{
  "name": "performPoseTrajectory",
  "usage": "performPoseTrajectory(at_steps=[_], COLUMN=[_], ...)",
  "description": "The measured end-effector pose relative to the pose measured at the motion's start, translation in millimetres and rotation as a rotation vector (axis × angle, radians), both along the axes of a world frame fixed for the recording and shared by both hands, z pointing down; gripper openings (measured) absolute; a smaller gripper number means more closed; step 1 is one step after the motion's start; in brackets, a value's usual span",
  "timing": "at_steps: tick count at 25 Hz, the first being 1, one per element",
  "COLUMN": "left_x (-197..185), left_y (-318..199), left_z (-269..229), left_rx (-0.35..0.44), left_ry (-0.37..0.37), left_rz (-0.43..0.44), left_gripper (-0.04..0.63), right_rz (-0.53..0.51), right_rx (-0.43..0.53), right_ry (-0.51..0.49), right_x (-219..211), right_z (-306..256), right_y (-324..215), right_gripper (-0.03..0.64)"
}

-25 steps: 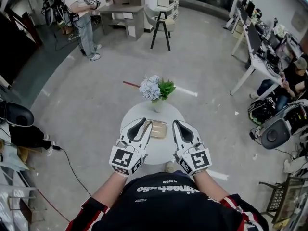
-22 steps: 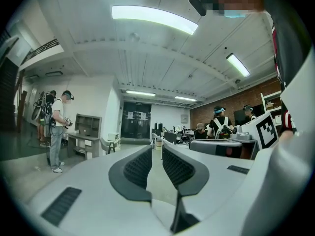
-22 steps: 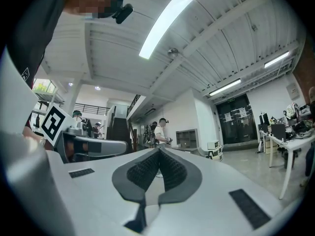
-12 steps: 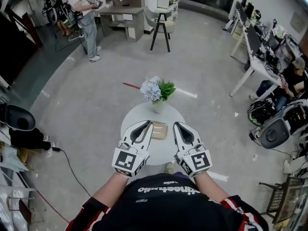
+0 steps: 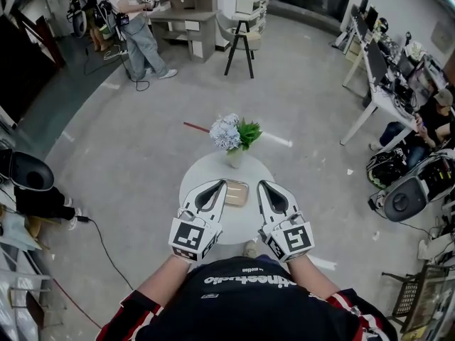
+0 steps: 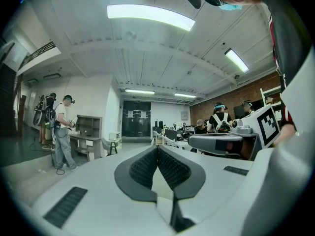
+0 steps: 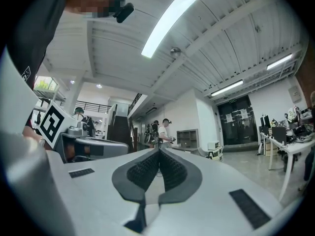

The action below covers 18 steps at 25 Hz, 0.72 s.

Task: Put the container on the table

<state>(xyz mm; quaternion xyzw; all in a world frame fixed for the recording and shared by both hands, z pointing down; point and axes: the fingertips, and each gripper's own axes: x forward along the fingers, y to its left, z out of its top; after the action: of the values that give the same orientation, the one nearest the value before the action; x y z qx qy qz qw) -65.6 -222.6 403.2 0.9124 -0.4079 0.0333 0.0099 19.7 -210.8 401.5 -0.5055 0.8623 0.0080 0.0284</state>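
Head view, container: the tan container (image 5: pixel 235 192) lies on the round white counter (image 5: pixel 213 168) at mid-frame.
Head view, grippers: the left gripper (image 5: pixel 221 184) and right gripper (image 5: pixel 261 184) flank the container, their tips just beside its edges.
Left gripper view: the left gripper (image 6: pixel 158 149) is clenched. Its jaws have just been closing, pads together, with nothing between them.
Right gripper view: the right gripper (image 7: pixel 159 151) is clenched, pads meeting, empty.

Table (image 5: pixel 235 226) — partly under left gripper (image 5: pixel 217 184)
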Motion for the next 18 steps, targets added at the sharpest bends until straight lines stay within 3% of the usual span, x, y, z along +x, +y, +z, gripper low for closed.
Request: performPoseTrajectory(at_steps=[7, 18], left_x=[-1.6, 4.3], left_y=[1.7, 2.7], left_z=[-1.4, 3.9], left_rx=[-0.016, -0.036], left_ry=[0.052, 0.061], left_rz=[0.013, 0.025], left_gripper=[0.024, 0.025], right_rz=[-0.007, 0.004], right_rx=[0.008, -0.009], right_ry=[0.008, 0.006], right_x=[-2.8, 4.9], right_z=[-6.1, -5.4], right_y=[3.0, 5.6], right_gripper=[0.012, 0.008])
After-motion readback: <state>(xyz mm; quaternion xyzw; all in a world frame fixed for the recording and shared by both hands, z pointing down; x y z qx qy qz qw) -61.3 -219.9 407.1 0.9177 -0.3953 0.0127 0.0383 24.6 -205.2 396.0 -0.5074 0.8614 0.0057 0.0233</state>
